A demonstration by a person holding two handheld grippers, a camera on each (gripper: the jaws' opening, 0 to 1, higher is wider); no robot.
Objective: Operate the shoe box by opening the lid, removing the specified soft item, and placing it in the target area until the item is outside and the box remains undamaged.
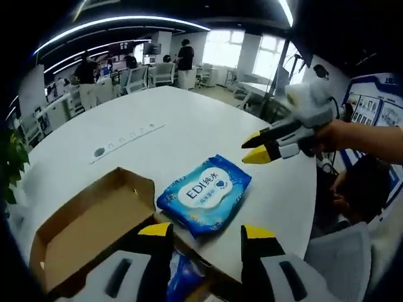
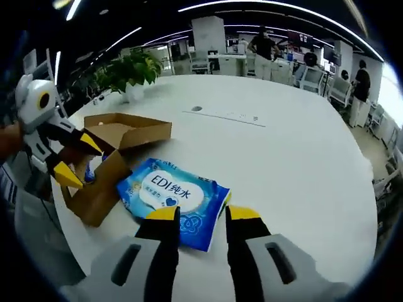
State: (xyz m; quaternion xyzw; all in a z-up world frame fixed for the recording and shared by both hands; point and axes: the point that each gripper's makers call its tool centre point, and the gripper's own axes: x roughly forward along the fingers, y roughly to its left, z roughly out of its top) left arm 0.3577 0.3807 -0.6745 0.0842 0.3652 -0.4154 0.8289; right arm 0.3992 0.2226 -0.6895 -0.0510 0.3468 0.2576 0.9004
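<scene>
The brown shoe box [image 1: 88,233] lies open on the white table [image 1: 189,113], its lid flap folded back. A blue wipes pack [image 1: 204,195] marked EDI rests flat on the table just right of the box. My left gripper [image 1: 206,231] hovers open over the box's near corner, where another blue item [image 1: 186,277] shows inside. The right gripper [image 1: 254,148] hangs in the air beyond the pack, held by a hand. In the right gripper view, my right gripper [image 2: 201,214] stands open above the pack [image 2: 173,192]. The box [image 2: 110,157] and the open left gripper [image 2: 79,159] are at the left.
A recessed socket strip [image 2: 227,116] crosses the table's middle. A potted plant [image 2: 129,69] stands at the table's far edge. The table edge [image 1: 302,207] runs close to the pack. Office desks, chairs and people fill the background.
</scene>
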